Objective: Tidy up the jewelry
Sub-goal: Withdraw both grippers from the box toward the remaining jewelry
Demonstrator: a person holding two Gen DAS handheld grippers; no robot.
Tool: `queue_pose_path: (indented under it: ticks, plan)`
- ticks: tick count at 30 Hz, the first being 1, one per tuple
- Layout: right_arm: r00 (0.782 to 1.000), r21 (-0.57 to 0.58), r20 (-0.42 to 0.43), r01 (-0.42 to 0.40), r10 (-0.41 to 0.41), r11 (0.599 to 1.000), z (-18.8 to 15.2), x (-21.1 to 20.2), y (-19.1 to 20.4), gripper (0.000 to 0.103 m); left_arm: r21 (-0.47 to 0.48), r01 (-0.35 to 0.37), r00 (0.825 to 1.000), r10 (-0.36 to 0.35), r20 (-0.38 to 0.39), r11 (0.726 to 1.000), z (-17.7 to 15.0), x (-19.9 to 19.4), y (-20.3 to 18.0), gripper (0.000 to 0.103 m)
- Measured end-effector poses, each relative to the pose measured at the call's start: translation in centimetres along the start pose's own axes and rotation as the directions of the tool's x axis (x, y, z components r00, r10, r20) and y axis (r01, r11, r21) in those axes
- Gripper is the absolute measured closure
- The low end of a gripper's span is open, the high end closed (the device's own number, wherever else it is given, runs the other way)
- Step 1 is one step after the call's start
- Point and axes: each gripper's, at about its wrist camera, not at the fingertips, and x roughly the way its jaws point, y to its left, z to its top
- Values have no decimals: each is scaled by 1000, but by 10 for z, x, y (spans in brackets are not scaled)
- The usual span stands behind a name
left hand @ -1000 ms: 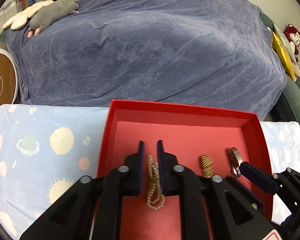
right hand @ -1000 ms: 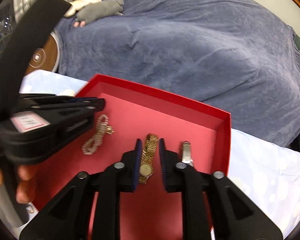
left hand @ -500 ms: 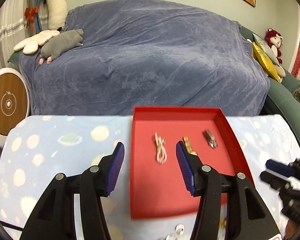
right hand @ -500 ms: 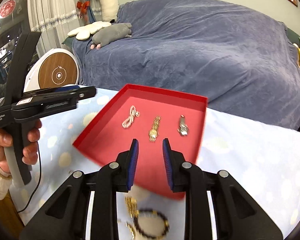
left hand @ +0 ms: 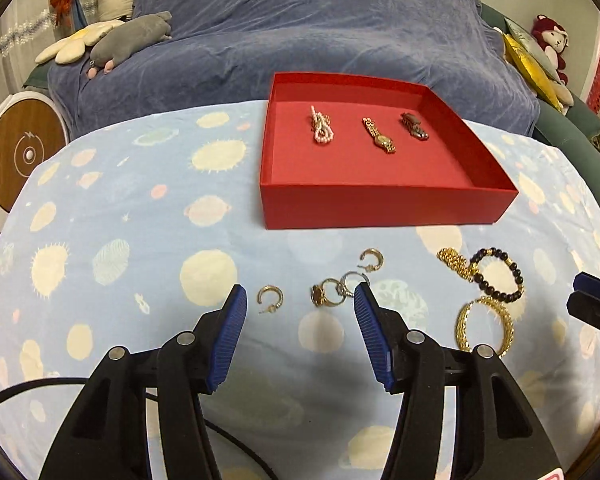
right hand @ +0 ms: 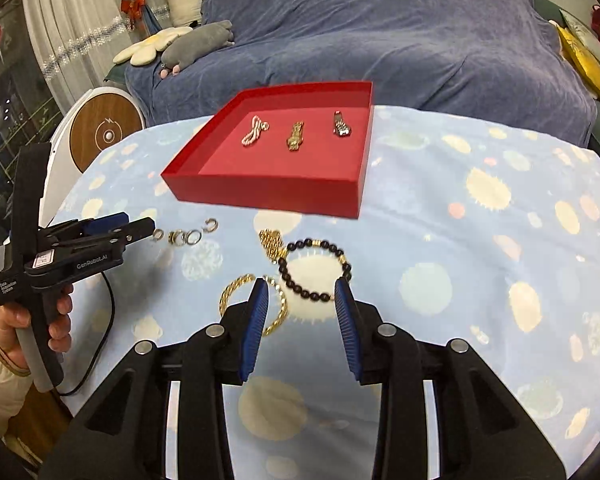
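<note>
Left gripper (left hand: 300, 300): jaws standing apart with nothing between the pads, hovering over the small rings on the cloth.
Right gripper (right hand: 301, 289): jaws opening; nothing is being pressed, though one pad is overlapping the gold bangle (right hand: 252, 304) from this view.
Hand on left gripper (right hand: 40, 320): showing only in the right wrist view, wrapping the handle; the sleeve is running off the frame edge.
Red tray (left hand: 380, 208): sitting on the spotted blue cloth (left hand: 140, 240), at its far side.
Tray contents, count three: pearl strand (left hand: 321, 130), gold watch (left hand: 379, 140), dark watch (left hand: 414, 125), lying in a row, apart from one another.
Loose on cloth, near side of the tray: two open gold hoops (left hand: 271, 296) (left hand: 371, 260); two or three overlapping rings (left hand: 332, 290), exact count hard to make out.
Bracelets, count three: gold bangle, dark bead bracelet (right hand: 314, 268), and a bunched gold chain (right hand: 271, 242) touching the beads.
Cut off: the bangle's near edge is hiding behind the left gripper's finger in the left wrist view; the right gripper's tip is just entering that view at its right border.
Cable (right hand: 100, 320): trailing off the cloth's edge below the left gripper.
Backdrop: blue-covered sofa (left hand: 300, 40) with plush toys.
</note>
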Motion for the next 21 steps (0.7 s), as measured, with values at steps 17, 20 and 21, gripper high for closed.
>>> queue_pose_path:
  ticks: [17,20,21]
  plan:
    - [994,4,-105,-42,42,999,-28,43,28,70,15,32,999,-32,-20,999,-2,40,-20,75]
    - [993,8,-109,-43,44,999,-27,44,26,70,9,47,999,-47,-16,999,-2,40,-20,83]
    - [993,9,-110,-44,45,999,-27,44,26,70,3,57,998,-57,-17,998,-1,40,-19,83]
